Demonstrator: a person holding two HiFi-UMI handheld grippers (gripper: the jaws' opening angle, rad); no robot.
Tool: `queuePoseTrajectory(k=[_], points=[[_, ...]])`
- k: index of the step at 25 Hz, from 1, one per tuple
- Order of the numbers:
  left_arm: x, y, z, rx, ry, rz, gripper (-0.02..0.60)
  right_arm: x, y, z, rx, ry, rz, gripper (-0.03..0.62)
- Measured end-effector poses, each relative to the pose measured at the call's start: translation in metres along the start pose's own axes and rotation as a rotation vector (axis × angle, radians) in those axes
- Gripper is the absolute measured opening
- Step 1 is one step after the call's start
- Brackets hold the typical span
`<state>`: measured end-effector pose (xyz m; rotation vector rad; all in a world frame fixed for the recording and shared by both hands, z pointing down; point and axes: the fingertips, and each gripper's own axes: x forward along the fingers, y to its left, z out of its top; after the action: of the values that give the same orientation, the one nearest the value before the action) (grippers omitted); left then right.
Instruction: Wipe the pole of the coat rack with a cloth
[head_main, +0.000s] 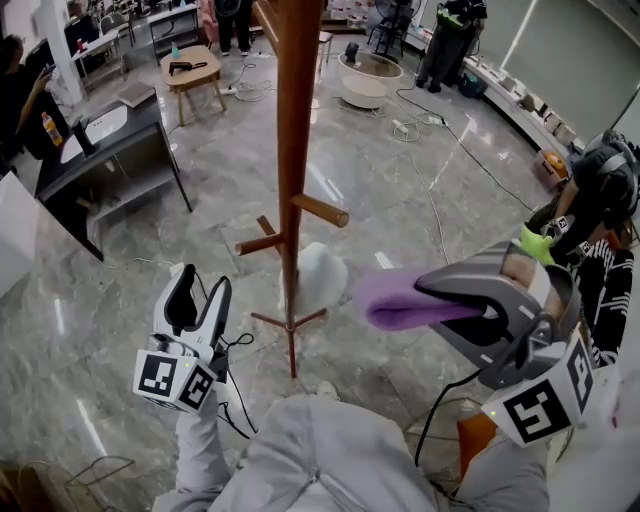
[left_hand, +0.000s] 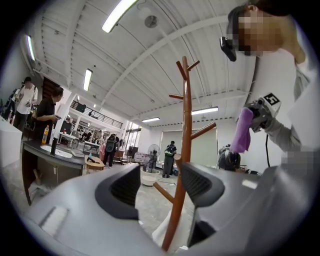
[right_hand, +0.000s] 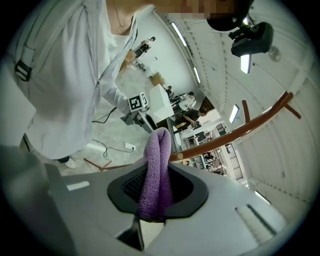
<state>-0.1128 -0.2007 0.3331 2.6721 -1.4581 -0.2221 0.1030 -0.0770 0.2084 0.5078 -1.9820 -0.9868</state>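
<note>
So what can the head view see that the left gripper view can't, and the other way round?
Only the head view shows the coat rack's feet on the floor and the left gripper from outside, jaws apart, with its marker cube. Only the left gripper view shows the rack's top pegs, the ceiling lights and the camera on the person's head. Both show the wooden pole and the purple cloth clamped in the right gripper.
</note>
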Motion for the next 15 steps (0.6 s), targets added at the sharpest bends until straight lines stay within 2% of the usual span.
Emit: queuePoseTrajectory(k=[3, 6, 9, 12, 15], points=[[-0.001, -0.001, 0.000, 0.003, 0.005, -0.002, 0.275, 0.017, 0.014, 0.004, 0.126, -0.101, -0.021, 0.060], [-0.006, 0.005, -0.007, 0.007, 0.007, 0.001, 0.276, 0.047, 0.015, 0.012, 0.241, -0.206, -0.106, 0.060], [-0.009, 0.012, -0.011, 0.008, 0.011, 0.014, 0.275, 0.074, 0.007, 0.013, 0.374, -0.307, -0.258, 0.060], [-0.014, 0.016, -0.011, 0.011, 0.015, 0.029, 0.275, 0.087, -0.006, 0.009, 0.482, -0.363, -0.460, 0.060], [-0.021, 0.019, -0.010, 0.013, 0.014, 0.050, 0.275, 0.087, -0.018, 0.016, 0.431, -0.343, -0.672, 0.060]])
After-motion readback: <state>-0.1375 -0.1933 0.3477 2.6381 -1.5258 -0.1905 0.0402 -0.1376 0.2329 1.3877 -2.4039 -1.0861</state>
